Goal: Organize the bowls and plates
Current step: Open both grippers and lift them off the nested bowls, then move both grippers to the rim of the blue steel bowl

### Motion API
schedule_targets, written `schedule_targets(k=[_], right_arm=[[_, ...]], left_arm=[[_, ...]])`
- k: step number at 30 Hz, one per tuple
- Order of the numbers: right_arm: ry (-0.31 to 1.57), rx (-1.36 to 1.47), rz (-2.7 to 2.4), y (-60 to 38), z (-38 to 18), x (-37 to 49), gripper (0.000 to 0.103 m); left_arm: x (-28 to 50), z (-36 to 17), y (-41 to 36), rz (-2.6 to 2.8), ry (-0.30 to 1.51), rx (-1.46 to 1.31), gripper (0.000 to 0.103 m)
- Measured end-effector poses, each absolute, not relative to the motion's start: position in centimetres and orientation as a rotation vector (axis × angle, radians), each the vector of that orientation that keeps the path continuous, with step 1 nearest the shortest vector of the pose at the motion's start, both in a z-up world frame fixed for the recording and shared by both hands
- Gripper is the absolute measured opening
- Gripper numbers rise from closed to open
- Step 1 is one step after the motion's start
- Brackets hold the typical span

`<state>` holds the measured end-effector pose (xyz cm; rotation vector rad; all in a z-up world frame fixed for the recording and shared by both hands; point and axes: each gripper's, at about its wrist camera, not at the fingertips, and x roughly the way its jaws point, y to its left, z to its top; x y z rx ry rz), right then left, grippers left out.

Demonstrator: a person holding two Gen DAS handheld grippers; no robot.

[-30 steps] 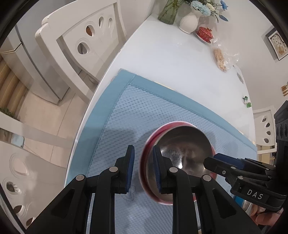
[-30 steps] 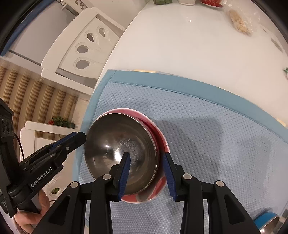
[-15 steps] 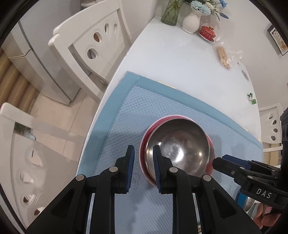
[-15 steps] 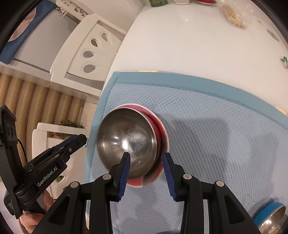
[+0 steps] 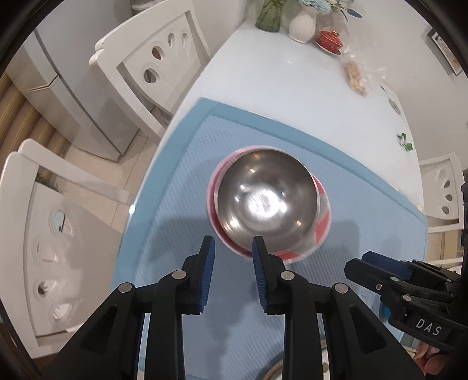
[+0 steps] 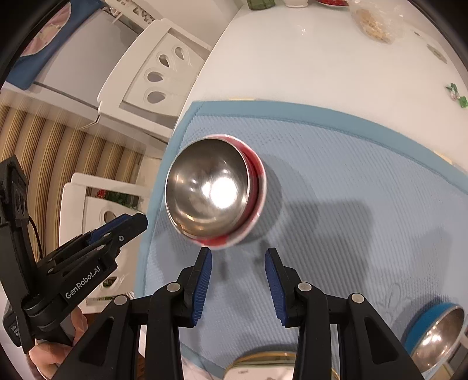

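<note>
- Where the left wrist view looks along the left claw (image 5: 231, 248), a red bowl (image 5: 267, 201) with a steel inside is seen just ahead of the fingertips, resting on the blue mat (image 5: 181, 187).
- The left claw is seen spread with nothing between its pads; its right fingertip overlaps the bowl's near rim, and contact cannot be told.
- To the right of that claw, the right claw (image 5: 349, 267) is seen from the side.
- In the right wrist view, the right claw (image 6: 238, 257) is spread and empty, with the red bowl (image 6: 215, 191) ahead and slightly left, apart from the tips.
- Only this view shows a blue bowl (image 6: 433, 330) at lower right and a gold-rimmed plate (image 6: 263, 366) beneath the claw.
- Only the left view shows vases (image 5: 301, 24) and a red dish (image 5: 330, 41) at the white desk's (image 5: 280, 84) far end.
</note>
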<state>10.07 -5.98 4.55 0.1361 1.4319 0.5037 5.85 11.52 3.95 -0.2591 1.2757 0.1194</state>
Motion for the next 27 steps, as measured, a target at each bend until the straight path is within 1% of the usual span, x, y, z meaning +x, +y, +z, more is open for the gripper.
schedule_targets(k=[4, 8, 11, 12, 14, 15, 18, 27], right_arm=[[1.438, 0.119, 0.512, -7.1, 4.7, 8.5, 0.039], [1.44, 0.097, 0.512, -8.4, 4.7, 6.9, 0.047], [1.445, 0.1, 0.512, -9.7, 4.4, 5.9, 0.05], [1.446, 0.1, 0.509, -10.1, 4.4, 5.6, 0.052], [1.448, 0.09, 0.503, -11.0, 4.2, 5.0, 0.052], [1.449, 0.083, 0.502, -11.4, 4.1, 4.7, 0.052], [1.456, 0.088, 0.5, -13.0, 3.8, 3.9, 0.054], [1.467, 0.119, 0.499, -18.2, 3.2, 1.7, 0.054]], left_arm=[[4.6, 3.9, 9.8, 0.107, 1.292, -0.262, 0.026], [3.4, 3.8, 7.9, 0.1, 1.302, -0.261, 0.027], [2.6, 3.5, 6.6, 0.093, 1.318, -0.255, 0.033], [2.4, 3.3, 6.0, 0.086, 1.324, -0.248, 0.037], [1.8, 3.2, 4.9, 0.079, 1.326, -0.238, 0.068], [1.6, 3.3, 4.5, 0.08, 1.317, -0.238, 0.072], [0.9, 3.2, 3.2, 0.083, 1.321, -0.233, 0.075], [-0.5, 2.6, -2.2, 0.057, 1.357, -0.213, 0.075]])
